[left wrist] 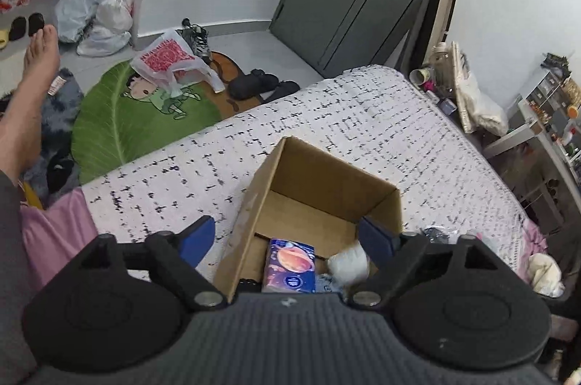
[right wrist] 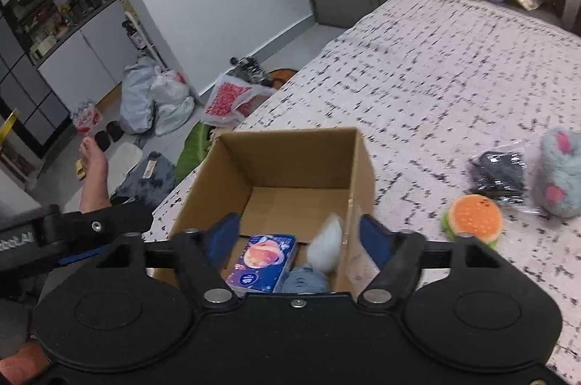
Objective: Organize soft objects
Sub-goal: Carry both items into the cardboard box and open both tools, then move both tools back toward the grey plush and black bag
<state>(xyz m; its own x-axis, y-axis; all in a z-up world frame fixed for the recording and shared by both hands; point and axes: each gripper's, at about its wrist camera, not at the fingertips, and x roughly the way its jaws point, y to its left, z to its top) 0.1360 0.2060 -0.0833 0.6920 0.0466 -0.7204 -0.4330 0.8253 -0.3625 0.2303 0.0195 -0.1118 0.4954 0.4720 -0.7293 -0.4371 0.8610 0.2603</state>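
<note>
Sitting inside the open cardboard box [right wrist: 290, 163] on the bed [right wrist: 435, 76] are a planet-print tissue pack [right wrist: 261, 261], a white soft bundle [right wrist: 326, 245] and something light blue [right wrist: 305, 279]. Both grippers are hovering over the box, left gripper [left wrist: 288, 241] and right gripper [right wrist: 299, 240], jaws spread wide and gripping nothing. Off to the right, a burger plush [right wrist: 472, 218], a dark bagged item [right wrist: 501, 174] and a grey-pink plush [right wrist: 561, 174] are lying on the bed.

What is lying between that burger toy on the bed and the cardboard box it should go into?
Nothing visible. The burger toy lies on the bedspread just right of the cardboard box, with only bare cover between them. The box is open-topped, and its far half is still free.
</note>
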